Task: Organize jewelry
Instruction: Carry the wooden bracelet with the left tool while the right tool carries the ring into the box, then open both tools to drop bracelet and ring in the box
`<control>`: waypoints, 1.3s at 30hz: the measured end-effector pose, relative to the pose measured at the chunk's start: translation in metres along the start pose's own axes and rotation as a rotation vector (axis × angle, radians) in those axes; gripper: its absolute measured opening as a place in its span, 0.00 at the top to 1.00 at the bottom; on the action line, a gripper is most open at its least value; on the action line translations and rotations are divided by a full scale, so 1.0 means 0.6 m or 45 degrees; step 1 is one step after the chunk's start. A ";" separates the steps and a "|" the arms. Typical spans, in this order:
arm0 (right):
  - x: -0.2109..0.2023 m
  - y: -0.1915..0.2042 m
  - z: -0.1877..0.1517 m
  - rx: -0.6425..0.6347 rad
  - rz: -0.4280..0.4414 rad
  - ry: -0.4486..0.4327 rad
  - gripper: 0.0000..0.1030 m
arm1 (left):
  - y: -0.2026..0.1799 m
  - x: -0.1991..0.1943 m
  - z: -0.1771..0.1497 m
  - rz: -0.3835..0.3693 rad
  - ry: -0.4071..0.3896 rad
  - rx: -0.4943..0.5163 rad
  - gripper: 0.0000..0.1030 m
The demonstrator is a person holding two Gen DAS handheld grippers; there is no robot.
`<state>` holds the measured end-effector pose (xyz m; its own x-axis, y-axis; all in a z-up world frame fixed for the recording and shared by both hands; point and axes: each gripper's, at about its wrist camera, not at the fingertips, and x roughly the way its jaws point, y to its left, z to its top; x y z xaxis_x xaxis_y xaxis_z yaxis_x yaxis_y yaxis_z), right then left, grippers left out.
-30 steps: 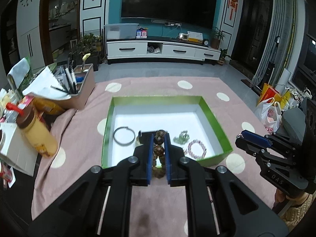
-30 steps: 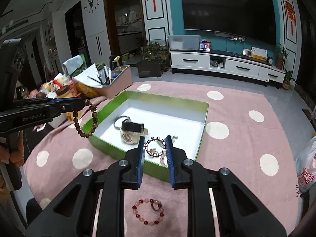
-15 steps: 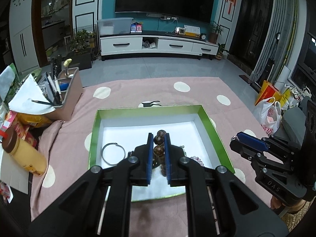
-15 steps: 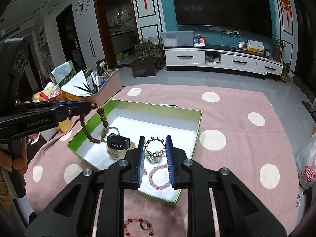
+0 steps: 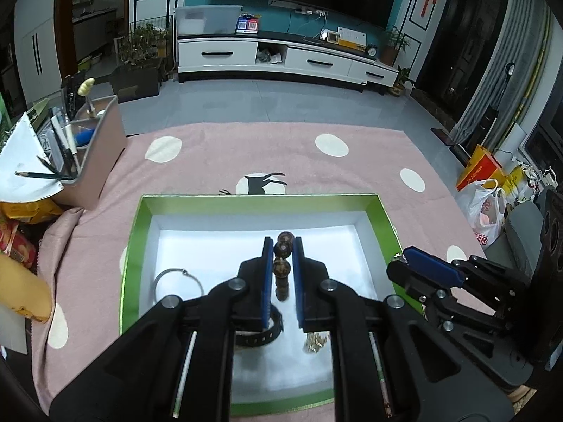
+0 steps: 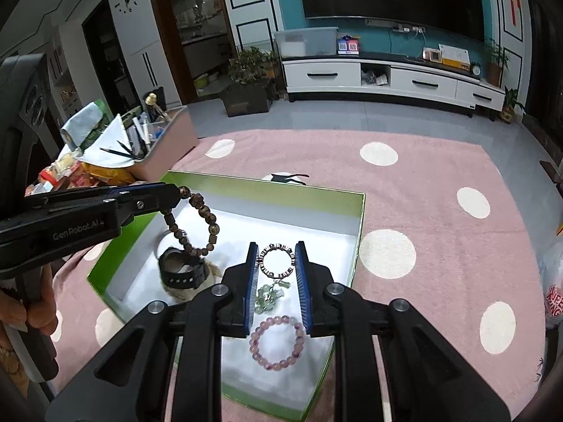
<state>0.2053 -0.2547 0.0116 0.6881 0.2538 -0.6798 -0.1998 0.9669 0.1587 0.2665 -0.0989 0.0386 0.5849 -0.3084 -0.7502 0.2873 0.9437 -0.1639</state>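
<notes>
A green box (image 5: pixel 386 223) (image 6: pixel 359 227) with a white floor lies on the pink dotted rug. My left gripper (image 5: pixel 282 246) (image 6: pixel 176 190) is shut on a brown wooden bead bracelet (image 5: pixel 282 267) (image 6: pixel 197 225), which dangles over the box. My right gripper (image 6: pixel 276 251) (image 5: pixel 404 255) is shut on a dark ring bracelet with pale segments (image 6: pixel 276 261), held above the box's right side. On the box floor lie a black watch (image 6: pixel 181 270) (image 5: pixel 260 330), a thin metal bangle (image 5: pixel 177 277), a pale green pendant (image 6: pixel 269 293), a purple bead bracelet (image 6: pixel 276 344) and a gold piece (image 5: pixel 315 341).
A tan organizer bin with pens and papers (image 5: pixel 88 151) (image 6: pixel 165 140) stands left of the box, with snack packets (image 5: pixel 21 225) beside it. Plastic bags (image 5: pixel 485 207) sit at the rug's right edge. A TV cabinet (image 5: pixel 281 59) lines the far wall. A hand (image 6: pixel 38 313) grips the left tool.
Both grippers have moved forward and lower over the box, each keeping its bracelet. The red bead bracelet on the rug in front of the box has passed out of the right wrist view.
</notes>
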 end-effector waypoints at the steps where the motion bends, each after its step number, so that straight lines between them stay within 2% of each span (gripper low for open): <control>1: 0.007 -0.002 0.002 0.003 -0.002 0.007 0.80 | -0.001 0.006 0.001 0.001 0.004 0.002 0.90; 13: 0.074 0.003 0.013 0.002 -0.028 0.100 0.80 | 0.017 0.092 0.001 0.054 0.099 -0.028 0.90; 22: 0.108 0.001 0.018 0.021 -0.057 0.156 0.80 | 0.054 0.119 -0.006 0.137 0.143 -0.070 0.89; 26: 0.118 0.001 0.018 0.021 -0.072 0.170 0.80 | 0.074 0.118 -0.010 0.172 0.139 -0.091 0.74; 29: 0.124 0.001 0.019 0.023 -0.081 0.179 0.80 | 0.081 0.111 -0.011 0.178 0.125 -0.100 0.71; 31: 0.126 0.001 0.020 0.025 -0.094 0.181 0.79 | 0.081 0.104 -0.012 0.175 0.115 -0.096 0.61; 32: 0.127 0.000 0.021 0.029 -0.105 0.183 0.75 | 0.079 0.098 -0.012 0.176 0.105 -0.086 0.56; 34: 0.123 -0.004 0.022 0.046 -0.109 0.173 0.65 | 0.074 0.090 -0.012 0.183 0.088 -0.064 0.54; 35: 0.120 -0.007 0.023 0.056 -0.110 0.168 0.59 | 0.071 0.083 -0.011 0.184 0.079 -0.055 0.48; 36: 0.114 -0.012 0.023 0.074 -0.110 0.151 0.57 | 0.069 0.079 -0.010 0.180 0.072 -0.053 0.44; 39: 0.096 -0.020 0.024 0.104 -0.098 0.121 0.57 | 0.063 0.064 -0.011 0.176 0.053 -0.047 0.41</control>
<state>0.2574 -0.2511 -0.0195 0.6295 0.1786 -0.7562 -0.0887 0.9834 0.1584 0.2949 -0.0740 -0.0006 0.5847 -0.1704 -0.7932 0.1778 0.9808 -0.0796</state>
